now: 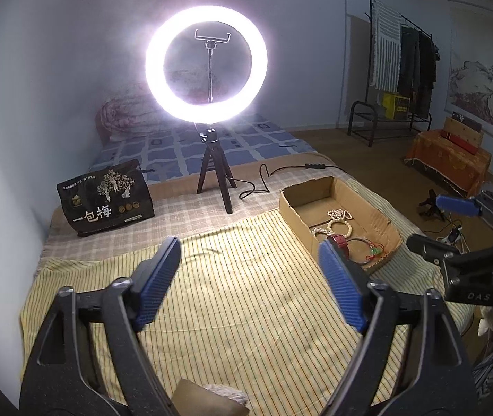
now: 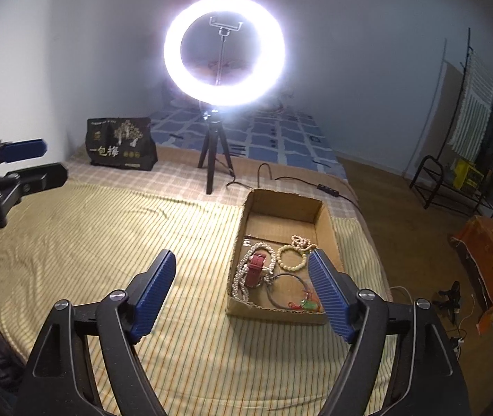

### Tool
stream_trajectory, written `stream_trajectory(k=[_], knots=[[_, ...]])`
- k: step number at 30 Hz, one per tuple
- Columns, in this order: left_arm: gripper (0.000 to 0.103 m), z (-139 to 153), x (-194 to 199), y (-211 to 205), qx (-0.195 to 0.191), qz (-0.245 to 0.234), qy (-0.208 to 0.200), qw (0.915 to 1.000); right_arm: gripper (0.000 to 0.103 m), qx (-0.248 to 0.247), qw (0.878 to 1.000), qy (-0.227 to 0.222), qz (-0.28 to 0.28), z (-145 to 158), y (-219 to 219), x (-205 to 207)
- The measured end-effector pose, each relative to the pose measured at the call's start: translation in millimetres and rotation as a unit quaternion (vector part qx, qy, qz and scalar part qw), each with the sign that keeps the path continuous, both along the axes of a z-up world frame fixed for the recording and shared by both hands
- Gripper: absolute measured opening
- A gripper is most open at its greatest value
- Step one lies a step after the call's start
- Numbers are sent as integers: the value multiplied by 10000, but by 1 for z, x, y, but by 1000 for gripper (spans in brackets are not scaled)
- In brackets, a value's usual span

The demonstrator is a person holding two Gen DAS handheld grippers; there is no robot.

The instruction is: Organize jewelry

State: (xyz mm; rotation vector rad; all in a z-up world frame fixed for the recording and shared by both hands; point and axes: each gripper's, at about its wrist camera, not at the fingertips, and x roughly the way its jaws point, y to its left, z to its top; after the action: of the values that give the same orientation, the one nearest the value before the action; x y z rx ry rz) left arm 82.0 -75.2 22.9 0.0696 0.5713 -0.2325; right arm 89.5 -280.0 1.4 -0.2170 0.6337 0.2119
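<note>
An open cardboard box (image 2: pixel 326 222) lies on the striped yellow cloth (image 2: pixel 107 235) on the bed; it also shows in the left wrist view (image 1: pixel 368 204). Inside lie a red watch (image 2: pixel 255 268), a pearl necklace (image 2: pixel 243 284), a cream bead bracelet (image 2: pixel 291 258), a thin dark bangle (image 2: pixel 286 291) and a red cord with green charms (image 2: pixel 307 304). My right gripper (image 2: pixel 243 291) is open and empty, held above the box's near left corner. My left gripper (image 1: pixel 250 277) is open and empty over bare cloth left of the box. The right gripper shows in the left wrist view (image 1: pixel 454 222).
A lit ring light on a small tripod (image 1: pixel 213 176) stands behind the box, its cable (image 1: pixel 281 173) trailing right. A black printed bag (image 1: pixel 106 197) sits at the back left. A clothes rack (image 1: pixel 402 69) and an orange-draped seat (image 1: pixel 451 163) stand on the floor to the right.
</note>
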Motion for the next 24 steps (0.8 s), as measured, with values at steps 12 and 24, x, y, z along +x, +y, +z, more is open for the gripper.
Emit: stream_trajectory(k=[12, 24], knots=[[103, -10, -11, -17, 368, -29, -136, 9992, 80, -148, 9976, -231, -641, -4, -7, 2], [103, -23, -7, -17, 495, -74, 74, 9987, 80, 0, 9969, -28, -786, -12, -14, 11]])
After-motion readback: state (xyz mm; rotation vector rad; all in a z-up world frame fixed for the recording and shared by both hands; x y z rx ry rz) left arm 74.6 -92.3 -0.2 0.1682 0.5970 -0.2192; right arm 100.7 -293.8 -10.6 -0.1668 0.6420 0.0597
